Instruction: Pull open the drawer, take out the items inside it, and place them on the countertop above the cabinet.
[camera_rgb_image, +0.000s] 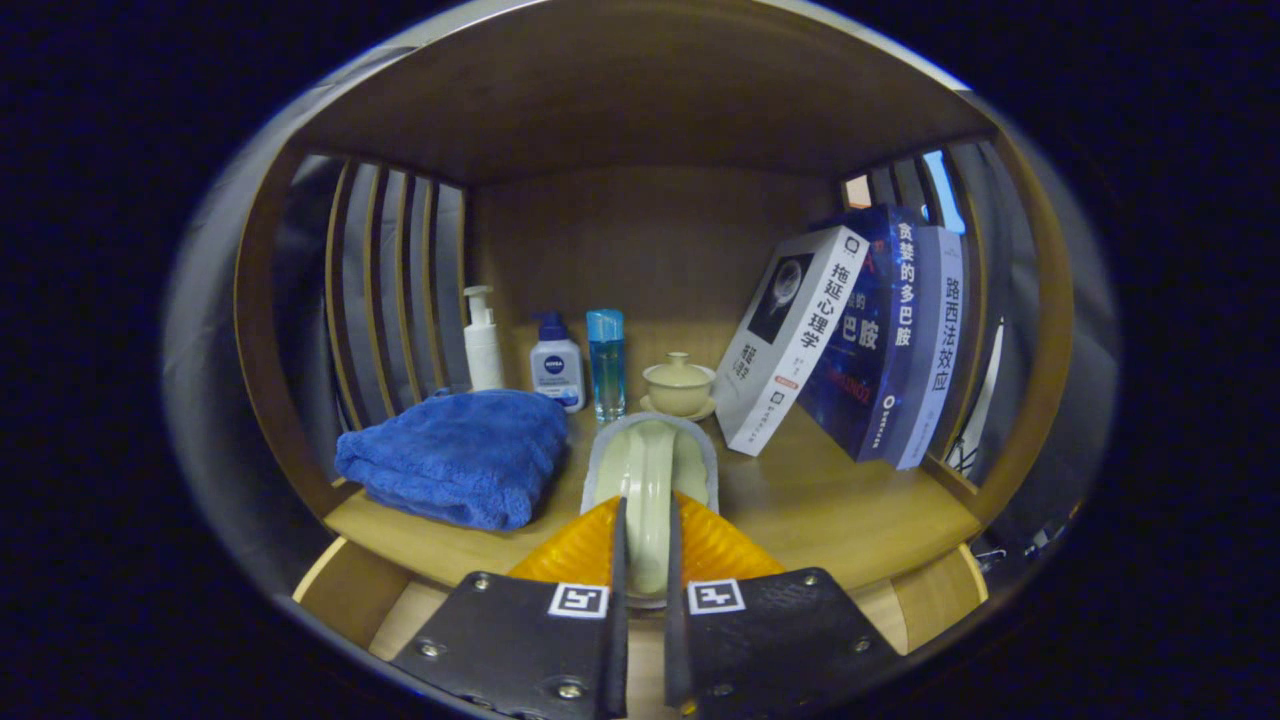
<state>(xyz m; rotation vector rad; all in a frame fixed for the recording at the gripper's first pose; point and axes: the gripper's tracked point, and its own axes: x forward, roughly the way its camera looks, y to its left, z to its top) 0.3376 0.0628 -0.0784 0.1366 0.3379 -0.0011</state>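
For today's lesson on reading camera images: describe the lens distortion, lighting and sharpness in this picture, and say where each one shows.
Gripper view: fisheye bending bows the shelf frame and slats outward; light is dim and warm, darkening toward the cabinet's back; the books, blue towel and lidded cup look fairly sharp; the pale green dish clamped in the gripper looks softer close up, with mild glare along its rim.

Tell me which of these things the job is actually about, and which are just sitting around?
Part of the job:
- pale green dish, gripped on edge between the fingers of the gripper
- countertop, where it goes

Just lying about:
- blue towel
- pump bottle
- lotion bottle
- blue bottle
- lidded cup
- leaning books
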